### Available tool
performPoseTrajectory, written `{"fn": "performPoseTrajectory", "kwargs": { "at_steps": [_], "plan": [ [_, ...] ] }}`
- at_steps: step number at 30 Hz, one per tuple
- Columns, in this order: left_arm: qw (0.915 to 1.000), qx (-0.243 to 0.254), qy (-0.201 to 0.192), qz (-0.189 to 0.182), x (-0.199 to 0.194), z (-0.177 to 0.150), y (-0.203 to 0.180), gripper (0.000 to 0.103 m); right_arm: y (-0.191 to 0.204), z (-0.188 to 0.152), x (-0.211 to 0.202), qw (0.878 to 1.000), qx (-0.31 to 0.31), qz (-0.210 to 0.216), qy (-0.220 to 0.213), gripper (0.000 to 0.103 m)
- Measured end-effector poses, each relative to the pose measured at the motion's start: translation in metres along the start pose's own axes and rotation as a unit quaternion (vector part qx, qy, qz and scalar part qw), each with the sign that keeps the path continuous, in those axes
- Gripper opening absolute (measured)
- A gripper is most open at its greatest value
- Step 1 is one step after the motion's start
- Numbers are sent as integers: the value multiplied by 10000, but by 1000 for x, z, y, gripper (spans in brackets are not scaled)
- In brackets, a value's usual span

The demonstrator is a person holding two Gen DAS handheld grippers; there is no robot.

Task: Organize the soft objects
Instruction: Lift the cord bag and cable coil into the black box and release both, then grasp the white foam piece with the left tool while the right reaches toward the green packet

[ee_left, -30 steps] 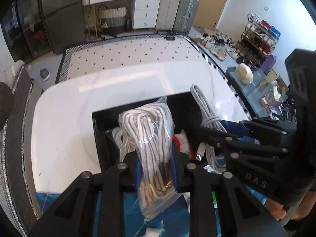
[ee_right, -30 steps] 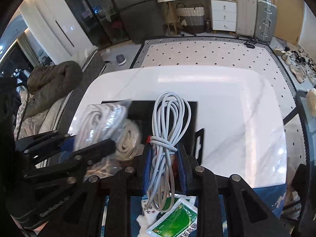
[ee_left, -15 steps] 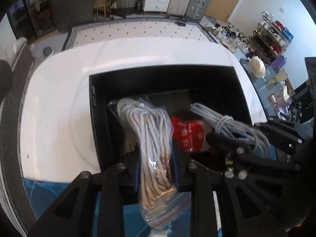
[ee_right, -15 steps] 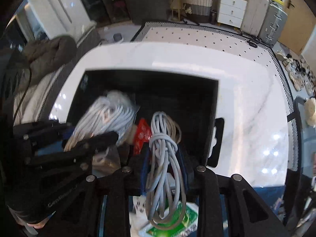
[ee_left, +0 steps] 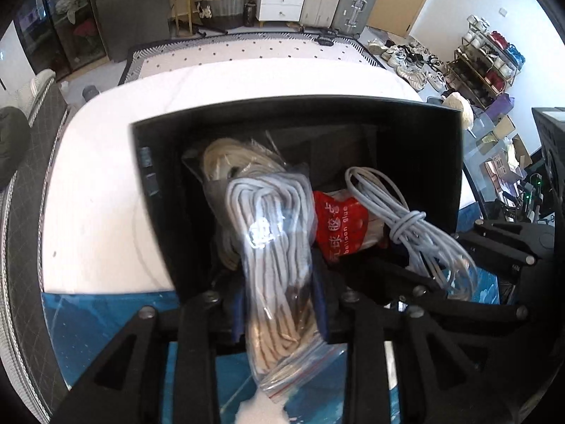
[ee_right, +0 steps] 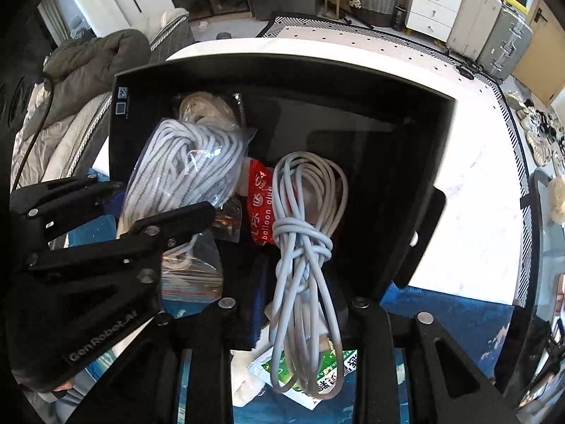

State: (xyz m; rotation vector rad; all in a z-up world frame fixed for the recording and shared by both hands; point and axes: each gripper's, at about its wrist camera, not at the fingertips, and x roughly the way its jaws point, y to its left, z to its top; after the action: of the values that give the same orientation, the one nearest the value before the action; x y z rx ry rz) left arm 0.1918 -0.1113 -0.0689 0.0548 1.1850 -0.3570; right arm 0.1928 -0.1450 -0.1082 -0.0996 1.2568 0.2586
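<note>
My left gripper (ee_left: 279, 304) is shut on a clear zip bag of white rope (ee_left: 275, 247) and holds it over the near left part of a black bin (ee_left: 152, 190). My right gripper (ee_right: 300, 304) is shut on a knotted grey cable bundle (ee_right: 303, 233) and holds it inside the bin (ee_right: 423, 162) beside the bag (ee_right: 183, 166). A red balloon-glue packet (ee_left: 340, 226) lies in the bin between them, also seen in the right wrist view (ee_right: 259, 205). Another cream rope coil (ee_left: 229, 159) lies behind the bag.
The bin stands on a white marble table (ee_left: 91, 194) above a blue mat (ee_left: 106, 325). A green-and-white packet (ee_right: 317, 378) and white soft items lie on the mat below my right gripper. Suitcases, drawers and a shoe rack stand far behind.
Both grippers have moved forward and down over the bin. The rope bag and the cable bundle now hang lower inside it, either side of the red packet.
</note>
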Motion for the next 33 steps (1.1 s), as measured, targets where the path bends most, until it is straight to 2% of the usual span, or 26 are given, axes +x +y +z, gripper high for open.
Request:
{"fn": "performPoseTrajectory", "kwargs": {
  "at_steps": [1,3,5,7,8,9,11,13,15,16,20,23,25,30,32,33],
  "plan": [
    [10000,24,-59,42,-4,1,2,40,-2,-1,-3,10000,21,23,-23,31],
    [9997,93,-213,-81,-17,2,7,51,-6,-1,-13,9997,143,94,-181,34],
    [9985,166,-486,-177,-40,-1,11,51,-12,-1,-26,9990,258,122,-349,42],
    [9973,230,-671,-181,-62,-5,18,52,-13,-3,-40,9979,307,190,-543,74],
    [9964,270,-777,-224,-76,-9,23,53,-14,-6,-48,9970,321,279,-650,82],
    [9958,270,-846,-242,-85,-10,30,54,-15,-8,-53,9965,333,274,-718,86],
    [9940,206,-1055,-194,-106,-19,45,55,-17,-16,-63,9959,309,232,-817,86],
    [9934,152,-1120,-215,-117,-27,56,61,-14,-29,-69,9952,320,347,-862,86],
    [9942,113,-1009,-351,-122,-40,63,70,-17,-36,-73,9949,323,450,-840,86],
    [9944,165,-967,-395,-123,-45,62,70,-18,-43,-74,9952,286,481,-805,86],
    [9943,837,-527,-396,-107,-81,39,80,-12,-65,-68,9974,142,493,-509,86],
    [9938,1090,-124,-183,-82,-104,23,80,-5,-80,-46,9990,76,403,-199,86],
    [9918,1255,96,-198,-66,-117,14,80,-10,-85,-32,9995,58,316,-73,86],
    [9892,1405,392,139,-32,-132,5,79,-28,-87,-8,9993,311,193,49,86],
    [9892,1397,422,139,-25,-130,7,78,-34,-83,-2,9983,529,239,44,86],
    [9892,1399,413,131,-23,-130,6,72,-35,-80,0,9977,601,298,4,86]
  ]
}}
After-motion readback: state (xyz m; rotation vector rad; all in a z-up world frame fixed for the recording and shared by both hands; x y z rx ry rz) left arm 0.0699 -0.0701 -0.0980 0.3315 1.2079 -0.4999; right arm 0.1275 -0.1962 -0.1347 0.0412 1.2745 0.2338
